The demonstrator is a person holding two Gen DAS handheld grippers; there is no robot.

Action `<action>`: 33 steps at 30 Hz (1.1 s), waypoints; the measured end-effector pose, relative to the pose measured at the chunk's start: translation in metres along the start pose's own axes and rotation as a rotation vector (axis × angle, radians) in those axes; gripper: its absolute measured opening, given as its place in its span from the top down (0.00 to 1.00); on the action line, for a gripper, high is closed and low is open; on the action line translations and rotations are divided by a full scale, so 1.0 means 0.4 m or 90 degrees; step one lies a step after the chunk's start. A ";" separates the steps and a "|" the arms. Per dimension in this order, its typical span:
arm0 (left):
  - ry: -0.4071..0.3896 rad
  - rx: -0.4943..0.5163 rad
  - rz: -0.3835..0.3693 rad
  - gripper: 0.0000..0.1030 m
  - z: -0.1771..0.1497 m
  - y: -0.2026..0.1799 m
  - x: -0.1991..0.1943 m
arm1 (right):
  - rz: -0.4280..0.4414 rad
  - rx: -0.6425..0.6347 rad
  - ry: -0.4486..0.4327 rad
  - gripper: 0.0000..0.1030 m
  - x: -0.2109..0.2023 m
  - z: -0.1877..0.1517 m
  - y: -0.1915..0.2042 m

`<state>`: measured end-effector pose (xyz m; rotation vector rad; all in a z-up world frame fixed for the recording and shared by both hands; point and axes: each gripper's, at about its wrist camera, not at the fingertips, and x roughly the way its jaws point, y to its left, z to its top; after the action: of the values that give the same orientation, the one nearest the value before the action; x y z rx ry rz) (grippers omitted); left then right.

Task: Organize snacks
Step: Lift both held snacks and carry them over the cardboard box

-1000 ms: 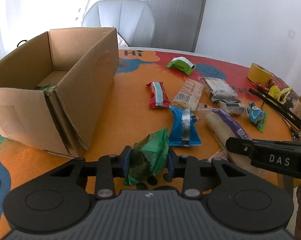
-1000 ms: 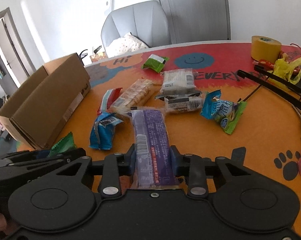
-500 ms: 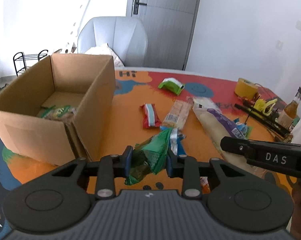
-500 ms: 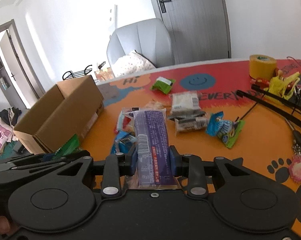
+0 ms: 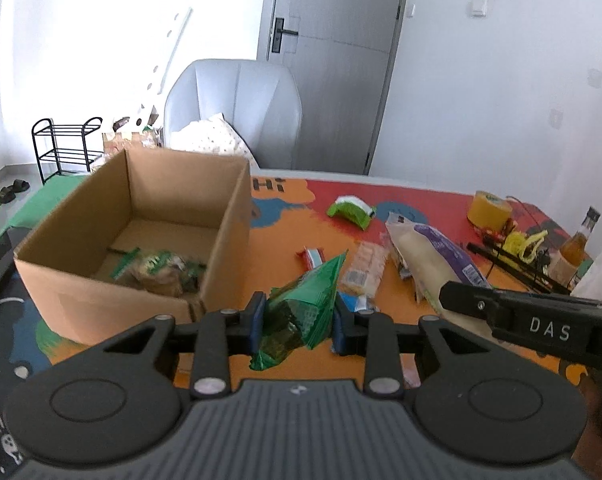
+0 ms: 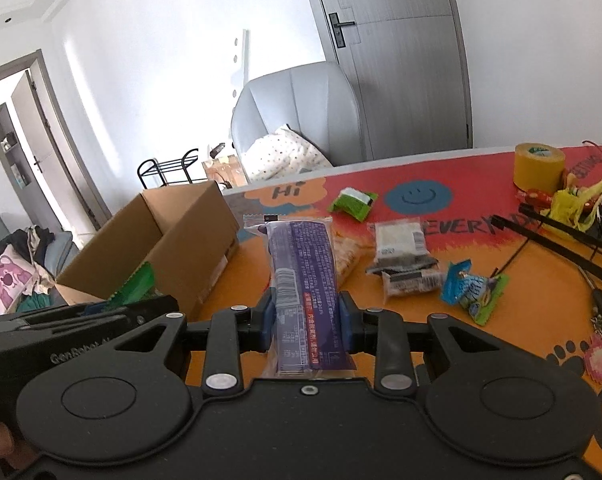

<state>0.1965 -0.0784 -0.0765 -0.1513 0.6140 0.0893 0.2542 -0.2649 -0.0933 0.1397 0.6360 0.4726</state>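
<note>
Snacks [image 5: 301, 304] [image 6: 305, 280] now higher above table [image 6: 381, 320] (both fingers clamped), box [image 5: 149, 216] interior newly exposed

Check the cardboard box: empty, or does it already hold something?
Not empty. The cardboard box is open at the top, and the left wrist view shows a green-and-tan snack packet lying on its floor; most of the floor is bare.

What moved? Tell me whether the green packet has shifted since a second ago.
Yes. The green packet, clamped in the left gripper, has risen: the box beside it now shows its inside floor and sits lower and smaller in the left view.
</note>
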 end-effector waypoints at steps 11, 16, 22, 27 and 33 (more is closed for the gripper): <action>-0.027 -0.003 0.005 0.70 0.049 0.054 -0.033 | 0.010 -0.020 -0.016 0.72 0.000 0.031 0.072; -0.036 -0.004 0.008 0.70 0.064 0.083 -0.048 | 0.021 -0.029 -0.020 0.72 0.009 0.045 0.114; -0.043 -0.013 0.017 0.70 0.084 0.133 -0.057 | 0.037 -0.038 -0.025 0.72 0.029 0.061 0.158; -0.047 -0.014 0.036 0.70 0.098 0.180 -0.060 | 0.049 -0.038 -0.026 0.72 0.055 0.072 0.189; -0.045 -0.026 0.051 0.70 0.107 0.229 -0.054 | 0.060 -0.047 -0.022 0.72 0.085 0.085 0.232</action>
<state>0.1916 0.0182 -0.0400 -0.1630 0.5479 0.1847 0.2632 -0.1662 -0.0597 0.1080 0.5789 0.5824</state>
